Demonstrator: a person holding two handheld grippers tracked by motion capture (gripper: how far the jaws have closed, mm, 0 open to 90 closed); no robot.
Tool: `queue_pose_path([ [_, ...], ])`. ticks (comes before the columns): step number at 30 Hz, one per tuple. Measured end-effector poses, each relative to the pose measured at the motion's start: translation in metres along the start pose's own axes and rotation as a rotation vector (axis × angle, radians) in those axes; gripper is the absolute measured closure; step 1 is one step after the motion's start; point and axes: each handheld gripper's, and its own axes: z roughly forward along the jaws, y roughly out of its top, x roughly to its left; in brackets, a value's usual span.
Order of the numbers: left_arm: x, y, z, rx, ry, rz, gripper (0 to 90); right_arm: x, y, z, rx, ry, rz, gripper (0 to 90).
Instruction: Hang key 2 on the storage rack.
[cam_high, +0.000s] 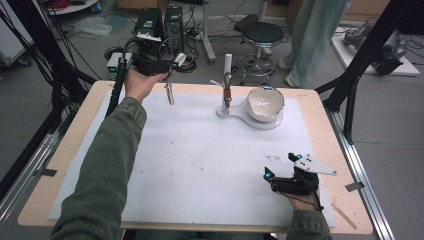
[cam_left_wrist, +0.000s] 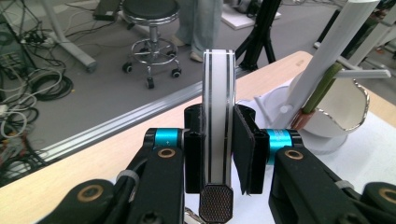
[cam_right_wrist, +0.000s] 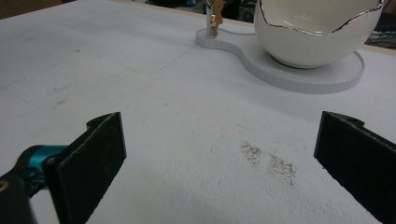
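My left gripper (cam_high: 168, 81) is raised over the table's far left edge, shut on a slim white bar with black stripes (cam_high: 169, 93) that hangs down from it. In the left gripper view the bar (cam_left_wrist: 217, 107) stands upright between the pads (cam_left_wrist: 243, 147), with a dark textured end (cam_left_wrist: 215, 203) nearest the camera. A white stand (cam_high: 239, 114) at the far middle carries an upright post (cam_high: 227, 80) and an eggshell-shaped white bowl (cam_high: 265, 102) with a metallic rim. My right gripper (cam_high: 292, 172) rests low at the near right, open and empty, facing the bowl (cam_right_wrist: 313, 32).
A white mat (cam_high: 200, 160) covers most of the wooden table (cam_high: 320, 120). Some dark specks (cam_right_wrist: 268, 161) lie on the mat before the right gripper. Beyond the table are a stool (cam_high: 261, 37), a standing person (cam_high: 315, 35), computer towers (cam_high: 160, 22) and black frame legs (cam_high: 357, 70).
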Motion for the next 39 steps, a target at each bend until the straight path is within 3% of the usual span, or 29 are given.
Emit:
queue_pose_path([
  [13,-0.014,0.007,0.029,-0.005,0.005,-0.013,75.0,0.000,0.000,0.000,0.002,0.002,0.000,1.0],
  [20,-0.031,0.022,0.045,-0.021,-0.013,0.005,75.0,-0.001,-0.002,0.000,0.003,0.001,0.005,1.1],
  [28,-0.045,0.027,0.065,-0.018,-0.016,0.003,75.0,0.000,-0.003,-0.002,0.003,-0.001,0.003,1.1],
  [39,-0.053,0.033,0.085,-0.032,-0.003,-0.013,75.0,-0.002,-0.005,-0.005,0.002,-0.008,0.005,1.1],
])
